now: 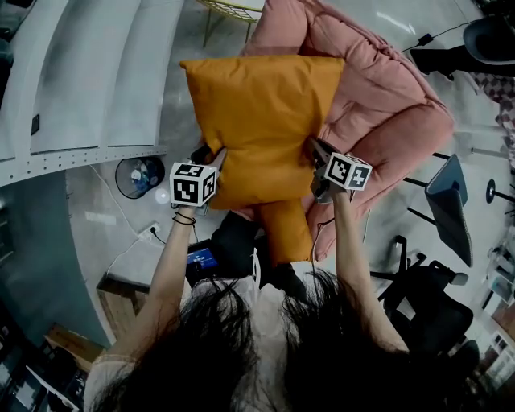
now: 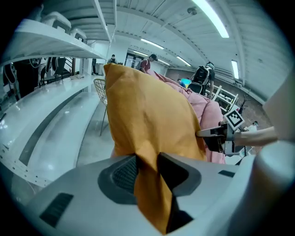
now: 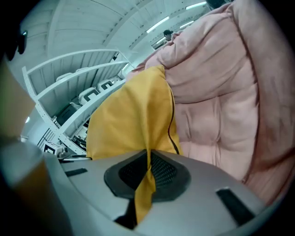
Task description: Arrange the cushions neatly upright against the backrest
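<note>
The cushion (image 1: 261, 121) hangs between the 2 grippers, in front of the person and before the padded seat (image 1: 394, 113), which rises behind it and to its right. The left gripper (image 1: 216, 154) clamps the cushion's lower left corner, and the right gripper (image 1: 315, 146) clamps its lower right edge, with the fabric pinched between each pair of jaws. A second cushion (image 1: 286, 229) lies below the first, nearer the person, its far end tucked under it. A wire chair (image 1: 229, 10) stands behind the cushion, left of the seat. A long shelf (image 1: 80, 80) runs along the left, with a bin (image 1: 138, 175) on the floor beside it, left of the left gripper. An office chair (image 1: 426, 310) stands to the right, nearer the person than the seat.
</note>
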